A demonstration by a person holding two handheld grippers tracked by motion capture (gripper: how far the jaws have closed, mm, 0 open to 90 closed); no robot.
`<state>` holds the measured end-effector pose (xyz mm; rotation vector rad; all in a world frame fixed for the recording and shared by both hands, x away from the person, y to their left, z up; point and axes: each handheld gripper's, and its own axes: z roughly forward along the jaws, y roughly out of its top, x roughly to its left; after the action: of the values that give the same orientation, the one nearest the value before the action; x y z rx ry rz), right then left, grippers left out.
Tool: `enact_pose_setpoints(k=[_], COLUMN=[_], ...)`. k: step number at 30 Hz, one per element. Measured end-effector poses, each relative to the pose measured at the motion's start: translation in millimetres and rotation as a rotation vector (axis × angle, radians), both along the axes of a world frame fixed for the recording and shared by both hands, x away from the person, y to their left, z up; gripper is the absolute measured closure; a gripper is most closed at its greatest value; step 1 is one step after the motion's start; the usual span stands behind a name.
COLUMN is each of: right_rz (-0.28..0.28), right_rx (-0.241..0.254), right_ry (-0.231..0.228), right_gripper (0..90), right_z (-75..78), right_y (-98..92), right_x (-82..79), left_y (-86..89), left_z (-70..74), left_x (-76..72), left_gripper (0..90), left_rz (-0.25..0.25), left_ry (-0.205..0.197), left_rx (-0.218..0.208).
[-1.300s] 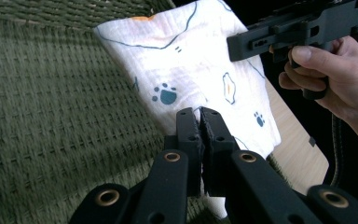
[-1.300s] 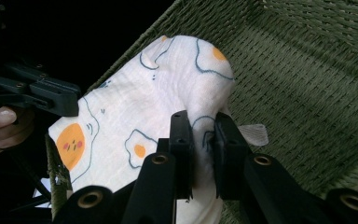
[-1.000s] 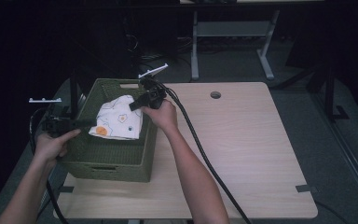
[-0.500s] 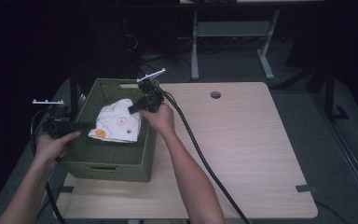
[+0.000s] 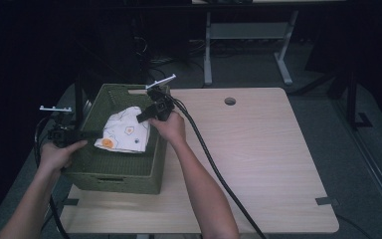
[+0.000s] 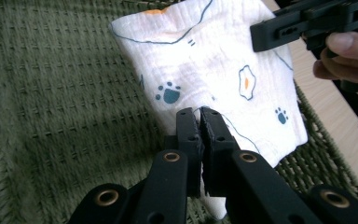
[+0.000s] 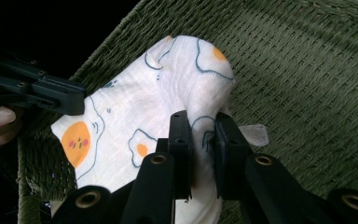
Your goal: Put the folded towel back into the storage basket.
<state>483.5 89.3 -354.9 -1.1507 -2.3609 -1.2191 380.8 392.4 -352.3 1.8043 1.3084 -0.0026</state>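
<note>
A white cloth (image 5: 124, 133) printed with fried eggs, dark paw prints and thin blue outlines lies crumpled inside the green woven basket (image 5: 110, 172); it is soft, finely ribbed, and folded over on itself, with an orange smiling yolk at one edge. The left tongs (image 6: 200, 116) are clamped tight on the cloth's edge nearest the basket's left wall, fabric pinched between the black pads. The right tongs (image 7: 200, 126) grip a bunched fold of the cloth on the side nearest the basket's right wall, with a small tag showing just beside them. The basket has a cut-out handle in its far wall and sits on the left part of a pale wood-grain counter (image 5: 258, 164), which has a round cable hole to the basket's right. Beyond the basket the room is dark, with a grey floor and a white-legged frame (image 5: 248, 35).
</note>
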Motion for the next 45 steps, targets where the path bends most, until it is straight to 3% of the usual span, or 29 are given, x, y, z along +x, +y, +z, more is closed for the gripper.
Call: enact_pose_setpoints(k=[2,3,5,6,7,12,17,26,30,45], right_rz=[-0.002,-0.002,-0.011,-0.011,-0.032,-0.034,-0.034,-0.042,-0.042,-0.056], right_rx=[-0.001,-0.001,-0.02,-0.02,-0.054,-0.076,-0.069,-0.039,-0.022,0.031], right_ry=[-0.004,-0.009,-0.023,-0.023,-0.037,-0.05,-0.056,-0.057,-0.056,-0.066], right_gripper=[78.5,77.6,64.5,64.5,55.5,53.6,54.7,56.0,55.8,53.3], right_z=[-0.2,-0.1,-0.2,-0.2,0.1,0.9,4.3,14.3,17.8,31.8], right_y=[1.0,1.6,3.5,3.5,4.0,0.8,-3.1,-14.4,-22.1,-56.6], right_x=[0.5,0.8,2.2,2.2,3.0,2.7,1.9,-0.6,-1.7,-6.7], left_y=[-0.4,-1.5,-0.7,-0.7,-0.2,0.5,-1.3,-2.3,-4.3,-26.4], left_z=[-0.8,-1.3,-2.0,-2.0,-2.0,-3.1,-2.9,2.3,5.7,18.1], left_x=[1.1,2.1,4.2,4.2,4.4,4.9,3.9,0.4,-1.1,-8.4], left_gripper=[87.4,86.2,76.0,75.4,75.4,76.1,76.8,76.8,75.8,71.3], left_rz=[0.007,0.024,0.051,0.051,0.056,0.059,0.044,0.032,0.029,-0.028], left_ry=[-0.003,-0.014,-0.01,-0.01,-0.012,-0.012,-0.019,-0.042,-0.054,-0.094], left_rx=[0.018,0.053,0.087,0.087,0.09,0.077,0.061,0.013,-0.028,-0.074])
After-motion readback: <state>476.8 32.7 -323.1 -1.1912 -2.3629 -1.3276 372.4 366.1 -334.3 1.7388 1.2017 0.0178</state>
